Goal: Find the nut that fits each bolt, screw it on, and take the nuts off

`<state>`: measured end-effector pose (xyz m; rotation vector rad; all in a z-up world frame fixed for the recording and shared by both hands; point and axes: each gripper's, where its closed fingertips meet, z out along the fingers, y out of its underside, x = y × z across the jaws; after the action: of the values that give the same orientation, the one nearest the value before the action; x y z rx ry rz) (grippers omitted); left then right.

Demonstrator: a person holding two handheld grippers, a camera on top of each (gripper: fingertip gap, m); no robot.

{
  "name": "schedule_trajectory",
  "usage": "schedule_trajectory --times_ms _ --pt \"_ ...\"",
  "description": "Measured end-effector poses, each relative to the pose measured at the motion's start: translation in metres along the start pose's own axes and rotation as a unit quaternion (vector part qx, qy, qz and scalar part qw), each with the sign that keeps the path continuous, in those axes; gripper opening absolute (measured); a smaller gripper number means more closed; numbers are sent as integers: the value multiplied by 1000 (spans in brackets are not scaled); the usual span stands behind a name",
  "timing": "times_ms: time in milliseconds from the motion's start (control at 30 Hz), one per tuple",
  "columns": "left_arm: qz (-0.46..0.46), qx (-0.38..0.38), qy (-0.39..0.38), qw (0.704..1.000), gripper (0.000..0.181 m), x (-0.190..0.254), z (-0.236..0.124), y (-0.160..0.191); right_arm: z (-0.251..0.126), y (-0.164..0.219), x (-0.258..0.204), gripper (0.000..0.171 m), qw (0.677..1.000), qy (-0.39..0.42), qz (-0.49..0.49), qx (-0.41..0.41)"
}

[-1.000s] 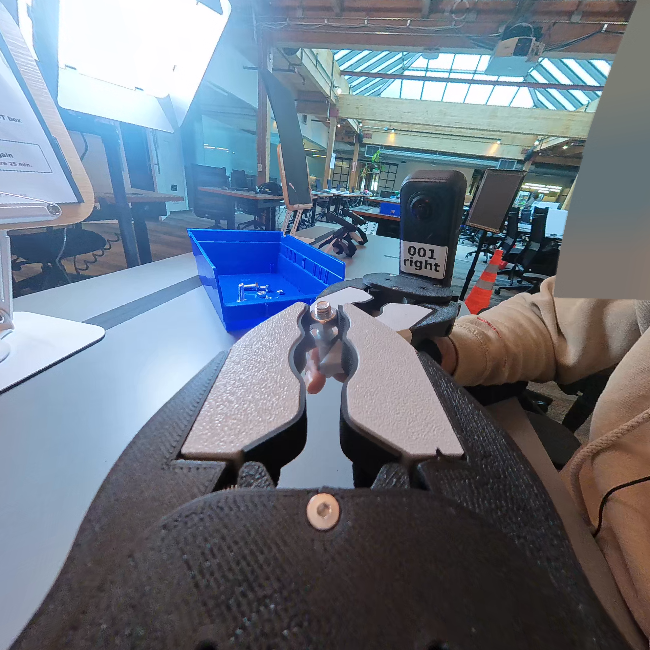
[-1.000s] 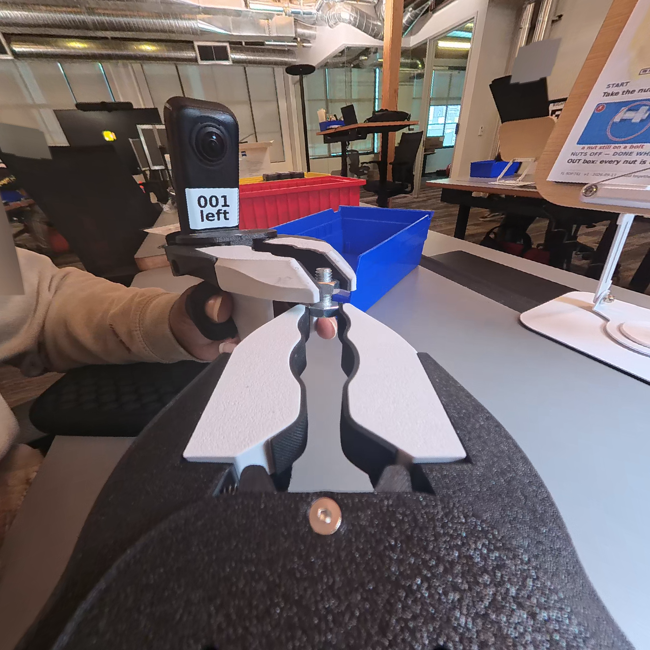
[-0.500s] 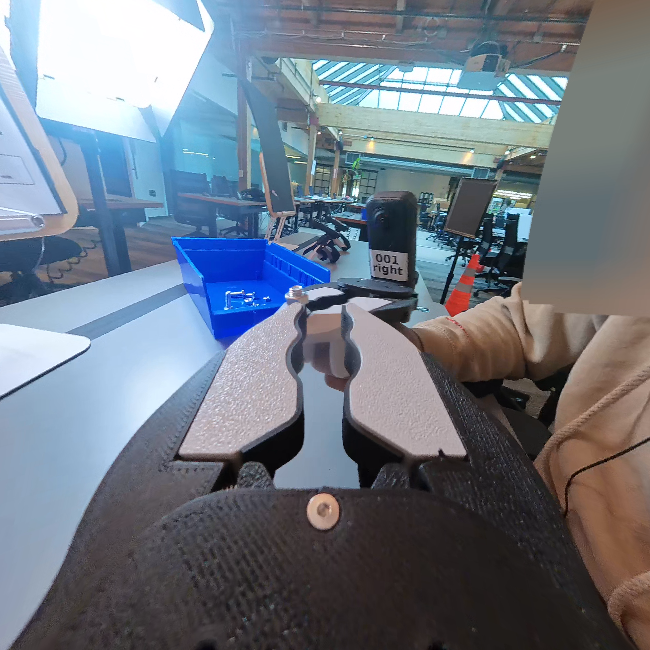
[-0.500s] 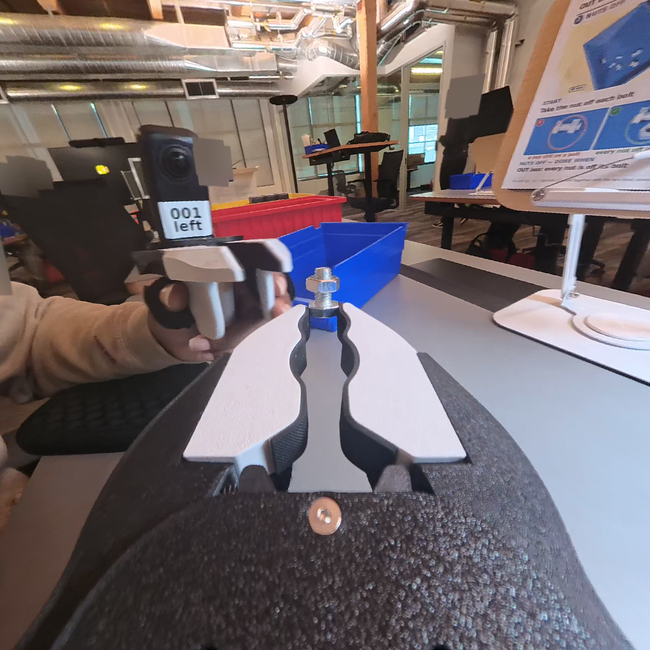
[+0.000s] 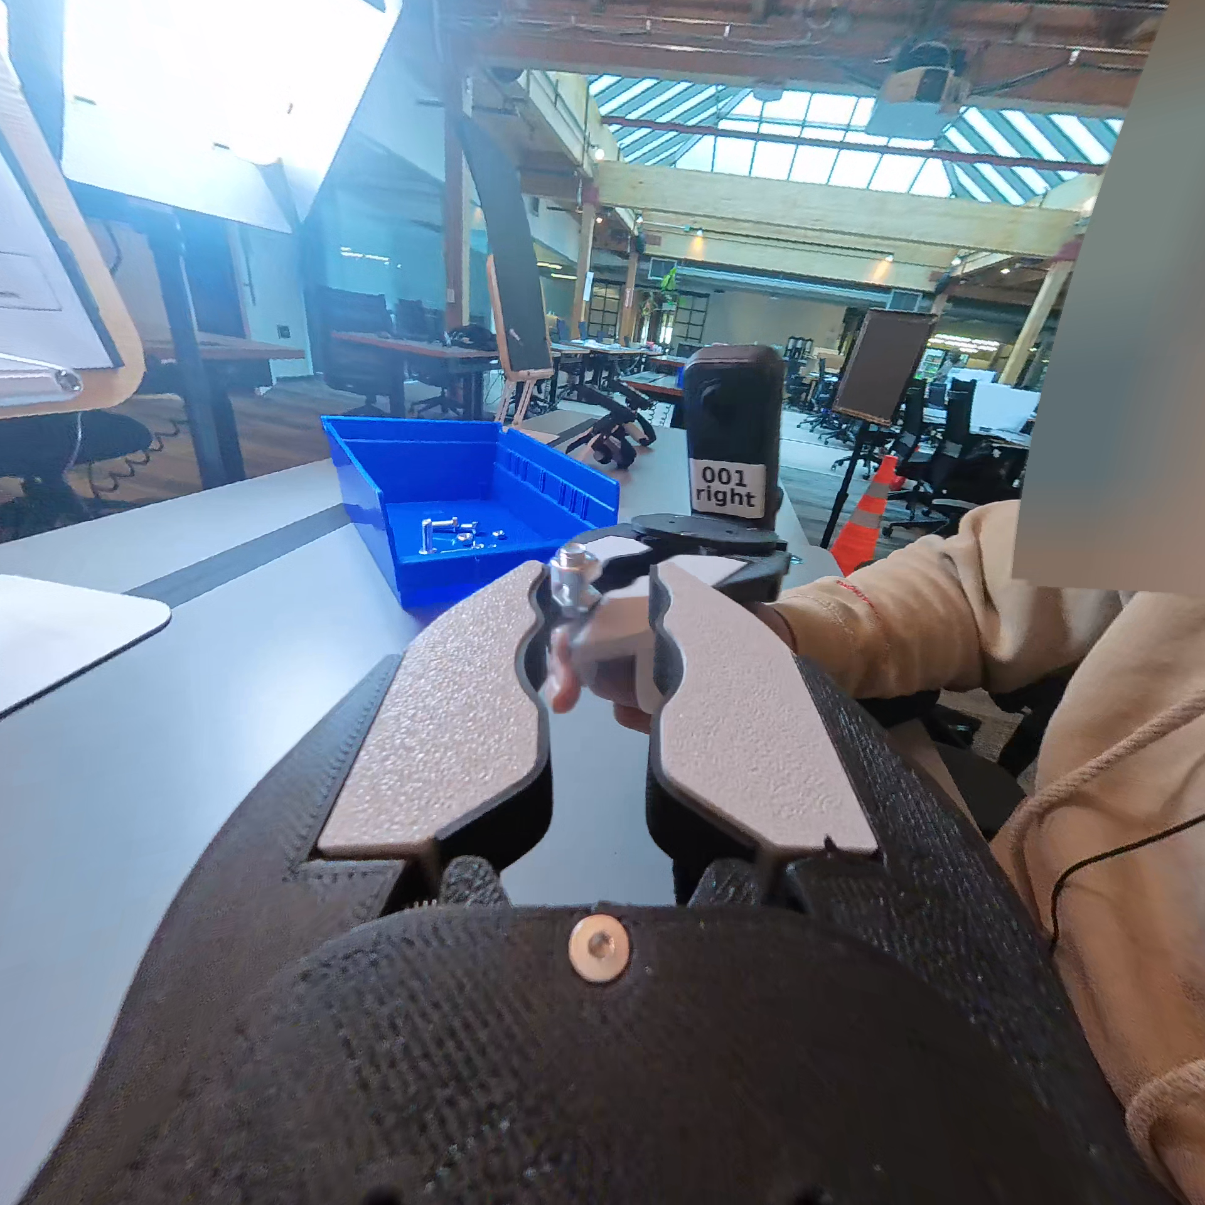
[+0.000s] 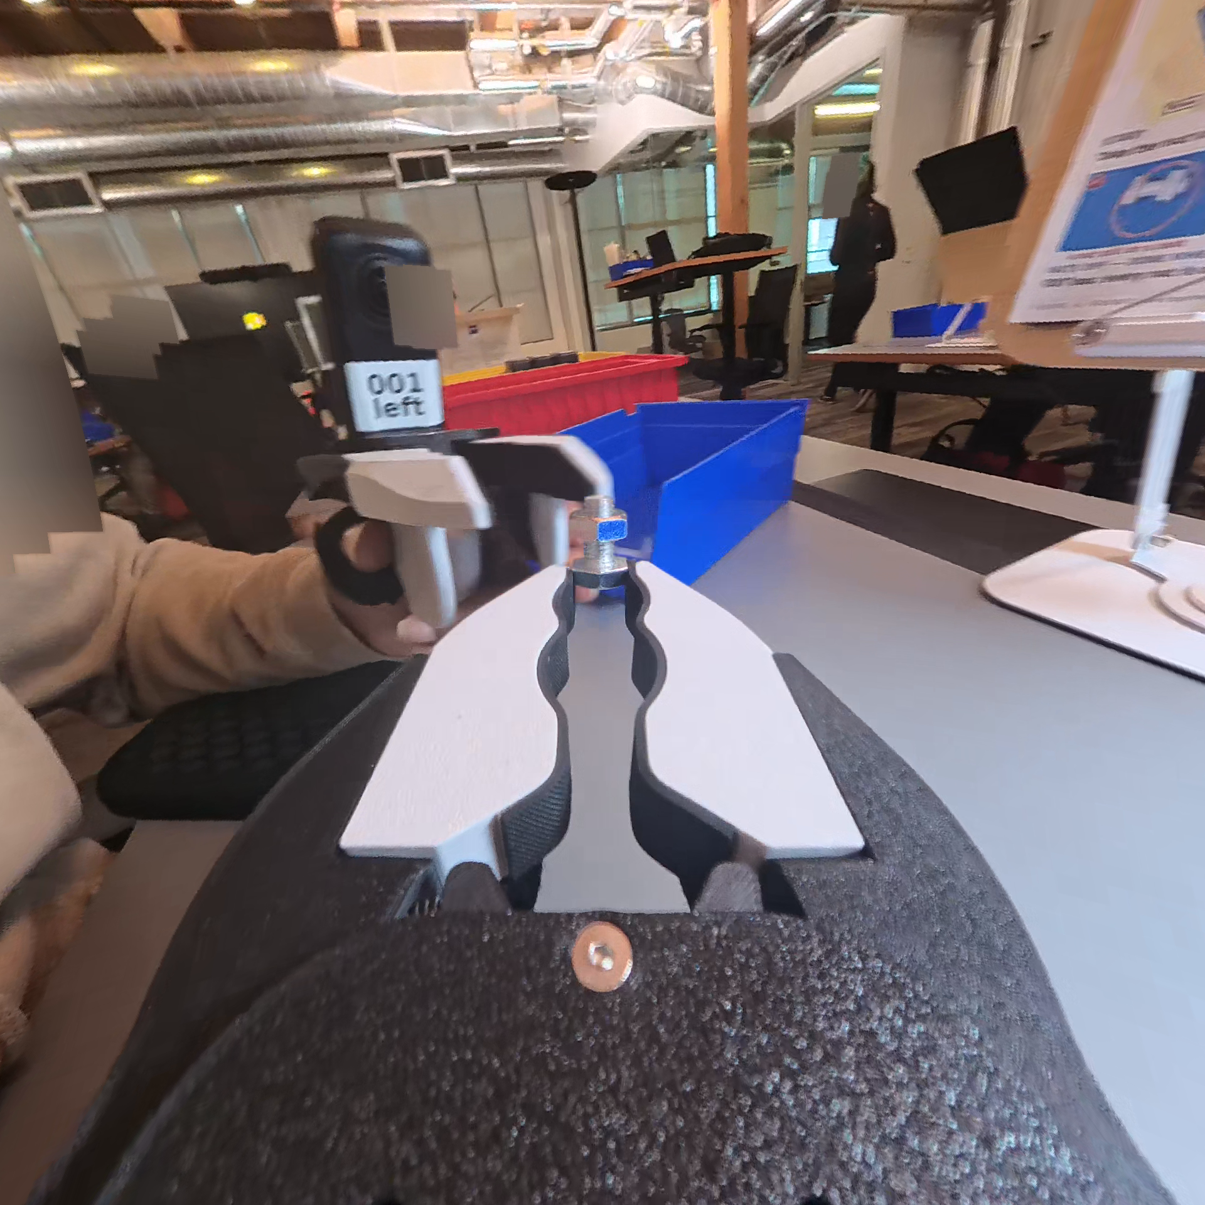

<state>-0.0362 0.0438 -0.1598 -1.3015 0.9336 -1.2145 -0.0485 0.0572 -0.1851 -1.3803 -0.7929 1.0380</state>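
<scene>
While the right gripper is clamping the bolt upright by its head, the left gripper, open, is closing in on the nut; a misaligned bite could be knocking it crooked.

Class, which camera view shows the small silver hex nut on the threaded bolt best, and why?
The right wrist view: the small silver hex nut sits side-on, clear of both grippers, on the threaded bolt, whose head the right gripper clamps. The left wrist view shows it only end-on, with its hex flats hard to make out.

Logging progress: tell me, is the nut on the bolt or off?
On. The nut sits threaded partway along the bolt.
</scene>
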Motion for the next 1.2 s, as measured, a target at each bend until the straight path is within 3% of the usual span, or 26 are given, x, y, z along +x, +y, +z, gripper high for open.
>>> schedule_trajectory --times_ms 167,200,233,533,633,667,900,1067,1133,1200 --pt "1 -13 16 1000 28 7 1 3 2 0 -3 14 1000 -2 -6 0" --pt "4 -8 40 999 8 12 -2 0 -1 -2 6 14 1000 15 4 6" --pt "4 1 45 999 7 14 -4 -4 -4 -4 13 14 1000 23 15 10" --pt "7 -16 -1 1000 29 1 2 5 4 1 -15 15 999 -27 -25 2" --pt "10 -16 26 999 21 11 0 2 0 -5 -5 14 1000 -7 -19 14" --pt "17 -6 48 999 7 17 -3 -2 -3 -6 2 14 1000 6 -11 17" --pt "15 -6 2 1000 25 3 0 1 2 0 -11 14 999 -21 -25 3" --pt "21 -14 25 999 29 12 1 2 2 -1 -12 14 999 -20 -32 5" --pt "22 6 55 998 5 19 -5 -6 -3 -5 1 14 1000 5 -22 11" --pt "26 16 44 999 8 16 -7 -10 -6 -7 7 14 1000 12 -16 15"
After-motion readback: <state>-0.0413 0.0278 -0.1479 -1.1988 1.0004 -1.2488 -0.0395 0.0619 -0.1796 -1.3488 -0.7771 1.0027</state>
